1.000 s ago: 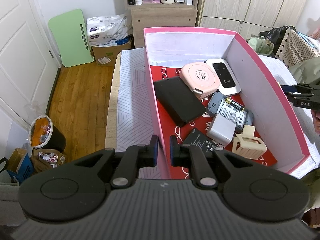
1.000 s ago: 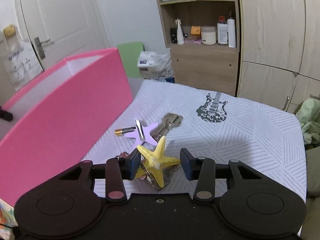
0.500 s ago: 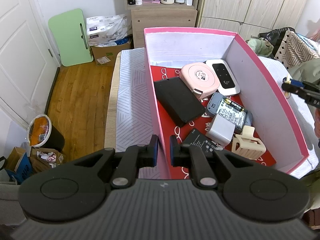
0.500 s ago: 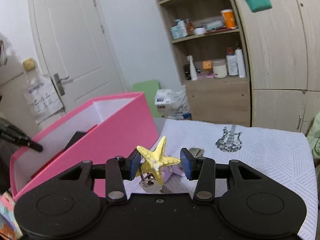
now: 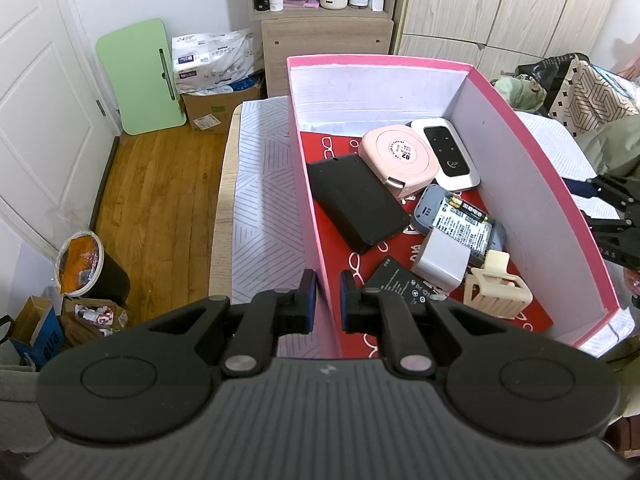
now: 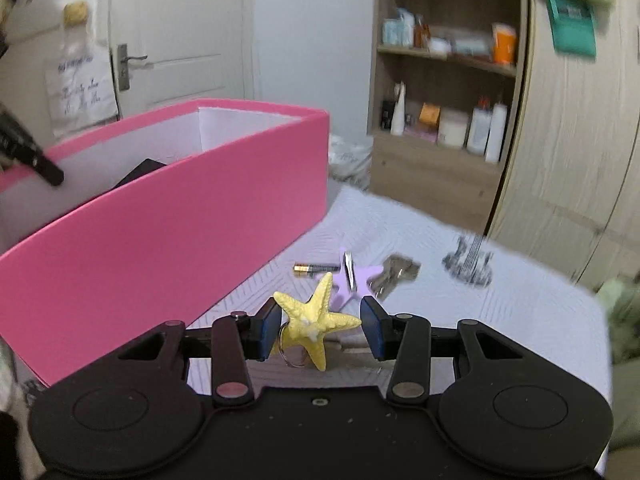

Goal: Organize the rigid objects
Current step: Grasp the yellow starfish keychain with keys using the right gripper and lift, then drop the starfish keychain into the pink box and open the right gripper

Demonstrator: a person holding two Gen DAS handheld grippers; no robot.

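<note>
Pinching the near left wall of the pink box (image 5: pixel 316 240) from my left wrist view, my left gripper (image 5: pixel 327 300) has its jaws nearly together with the wall's rim between them, steadying the box. Inside lie a black slab (image 5: pixel 352 204), a pink round case (image 5: pixel 398 158), a white device (image 5: pixel 446 150), a grey unit with a battery on it (image 5: pixel 460 222), a silver block (image 5: pixel 440 258) and a cream hair claw (image 5: pixel 498 288). At the far right edge, outside the box wall, dark parts of my right gripper (image 5: pixel 616 208) show; the starfish is not visible from here.

From my right wrist view, my right gripper (image 6: pixel 320 326) stands about half open, its blue pads pressing the arms of a yellow starfish keyring (image 6: pixel 314 320), which hangs clear of the white bedspread (image 6: pixel 500 300). The box's pink outer wall rises just to the left, its rim higher than the starfish. A loose battery (image 6: pixel 316 268), a lilac star clip (image 6: pixel 354 280) and some keys (image 6: pixel 394 274) lie beyond, waiting.

I judge this the carrying step: next I must lift over the rim, then let go above a bare patch of the red floor.
</note>
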